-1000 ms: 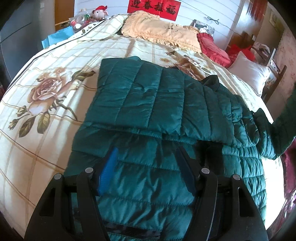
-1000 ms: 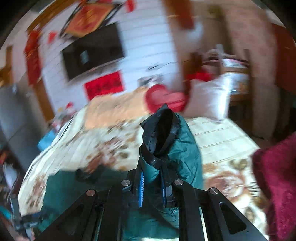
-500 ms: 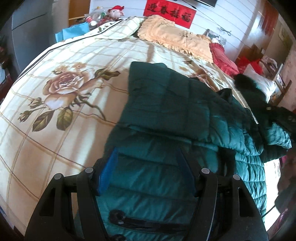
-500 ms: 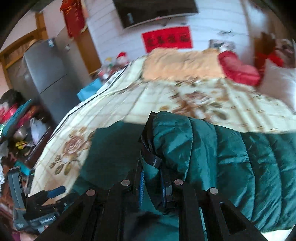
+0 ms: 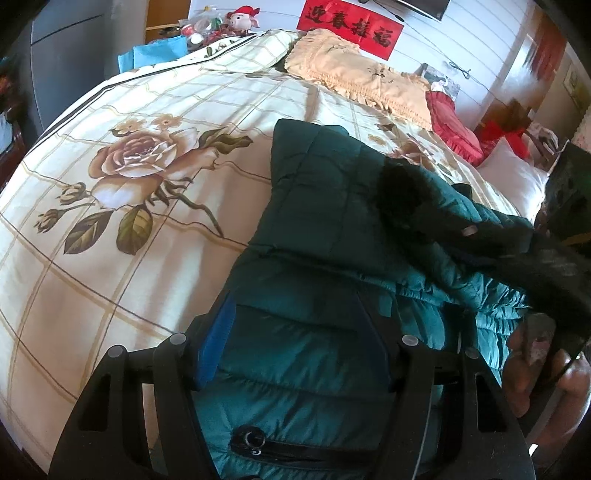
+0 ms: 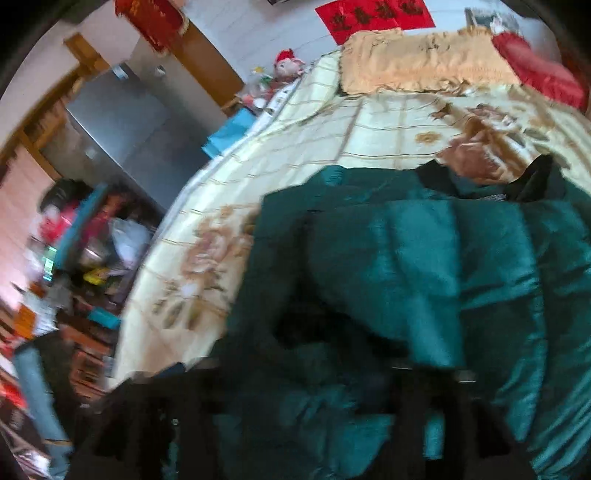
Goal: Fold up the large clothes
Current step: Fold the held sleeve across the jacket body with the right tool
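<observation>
In the left wrist view, the left gripper (image 5: 295,332) sits at the lower middle of the frame with its two fingers (image 5: 216,339) wide apart, one with a blue pad on the left and one dark on the right. Between them lies the dark green quilted puffer jacket (image 5: 325,229), but the fingers do not close on it. A black zipper pull of the jacket shows at the bottom centre of the frame. The jacket is spread on the bed with a cream bedspread printed with large roses (image 5: 129,177) and fills the centre and the right of the frame; one folded panel lies on top of the lower layer. A black furry trim (image 5: 402,188) rests on the jacket at the centre right.

In the right wrist view, the picture is blurred. The right gripper (image 6: 332,387) is a dark shape at the bottom of the frame, over the green jacket (image 6: 424,266); I cannot tell if its fingers are apart or together. It seems that the fabric is bunched up just in front of them.

At the upper part of both views lie a peach frilled pillow (image 5: 354,74) and a red cushion (image 5: 450,125), under a red paper banner with black characters (image 5: 351,26) on the wall.
</observation>
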`<state>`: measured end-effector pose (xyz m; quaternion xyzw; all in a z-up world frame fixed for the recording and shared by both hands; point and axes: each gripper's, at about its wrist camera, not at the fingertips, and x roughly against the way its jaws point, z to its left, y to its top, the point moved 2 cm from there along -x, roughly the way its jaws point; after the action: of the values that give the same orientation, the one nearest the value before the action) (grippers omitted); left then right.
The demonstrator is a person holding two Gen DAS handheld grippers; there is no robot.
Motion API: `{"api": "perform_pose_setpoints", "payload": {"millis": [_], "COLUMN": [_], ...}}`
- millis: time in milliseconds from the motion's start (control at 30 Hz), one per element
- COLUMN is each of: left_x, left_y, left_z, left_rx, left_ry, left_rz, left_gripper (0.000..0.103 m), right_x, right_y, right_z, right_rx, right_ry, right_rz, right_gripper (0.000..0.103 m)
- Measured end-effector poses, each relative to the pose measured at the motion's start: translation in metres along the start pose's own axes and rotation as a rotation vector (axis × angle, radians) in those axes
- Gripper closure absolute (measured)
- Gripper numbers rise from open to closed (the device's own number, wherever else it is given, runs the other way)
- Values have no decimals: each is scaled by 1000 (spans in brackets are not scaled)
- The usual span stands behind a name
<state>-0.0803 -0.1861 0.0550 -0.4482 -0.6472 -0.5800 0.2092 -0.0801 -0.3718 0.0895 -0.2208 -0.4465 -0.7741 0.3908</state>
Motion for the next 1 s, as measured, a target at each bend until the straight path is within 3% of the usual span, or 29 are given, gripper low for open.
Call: {"api": "perform_pose_setpoints", "payload": {"millis": [133,267,367,600,700,867,967,1000], "left_x": [-2,1,4,-4,-19,-46,-53,-54], "left_y": [-1,-2,1,22,34,41,41,42], "left_z": [-4,-8,-13,-36,-54,-78,-89,-93], "left_rx": [-5,-11,4,97,97,112,96,79], "left_ry": [1,-2,-40,-205,-236,-230,-227,-238], "left_rz": [6,7,-2,3,26,86,73,67], "left_gripper": [38,38,38,36,24,24,25,33], "right_x": [21,49,78,142,165,203,218,222], "right_y": [4,11,14,13,10,0,-5,-8], "right_z": [8,4,-6,-35,-51,-79,-94,-99], "right_rx": [50,10,-15,-22,-46,-87,-116,-124], "right_ry": [-13,27,-13,-120,-155,-202,-215,-223], "right_rz": [-34,-82,-136,-204,-218,-248,-262,-266], "right_gripper": [31,31,31,30,30,30,29,29]}}
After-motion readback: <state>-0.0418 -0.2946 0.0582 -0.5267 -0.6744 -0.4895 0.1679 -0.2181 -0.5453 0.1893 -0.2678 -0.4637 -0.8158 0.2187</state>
